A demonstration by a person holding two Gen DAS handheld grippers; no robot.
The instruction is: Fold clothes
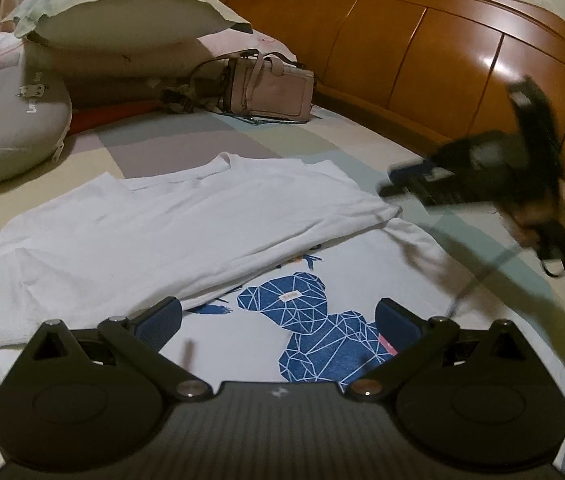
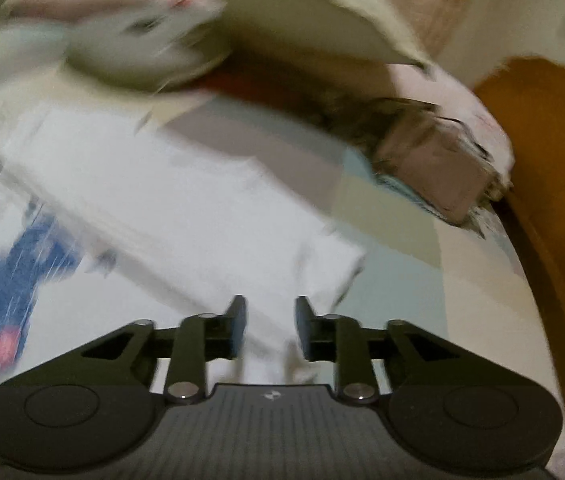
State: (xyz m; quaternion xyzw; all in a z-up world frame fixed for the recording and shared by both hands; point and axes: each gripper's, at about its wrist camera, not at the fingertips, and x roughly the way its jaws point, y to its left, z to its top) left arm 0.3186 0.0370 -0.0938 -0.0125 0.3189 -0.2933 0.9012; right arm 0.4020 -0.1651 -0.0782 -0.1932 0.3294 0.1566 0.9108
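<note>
A white T-shirt (image 1: 170, 224) with a blue geometric bear print (image 1: 314, 328) lies on the bed, one side folded over across it. My left gripper (image 1: 278, 320) is wide open and empty, just above the print. My right gripper shows blurred in the left wrist view (image 1: 422, 184), held in a hand above the bed beyond the shirt's right edge. In the blurred right wrist view the right gripper (image 2: 270, 324) has its fingers partly apart with nothing between them, over the shirt's white edge (image 2: 186, 220). The print (image 2: 6, 280) shows at the left there.
A pink handbag (image 1: 270, 90) stands near the wooden headboard (image 1: 422, 52). Stacked pillows (image 1: 122, 24) and a grey cushion (image 1: 6, 120) lie at the back left. The patchwork bedsheet (image 1: 494, 264) runs to the bed's right edge.
</note>
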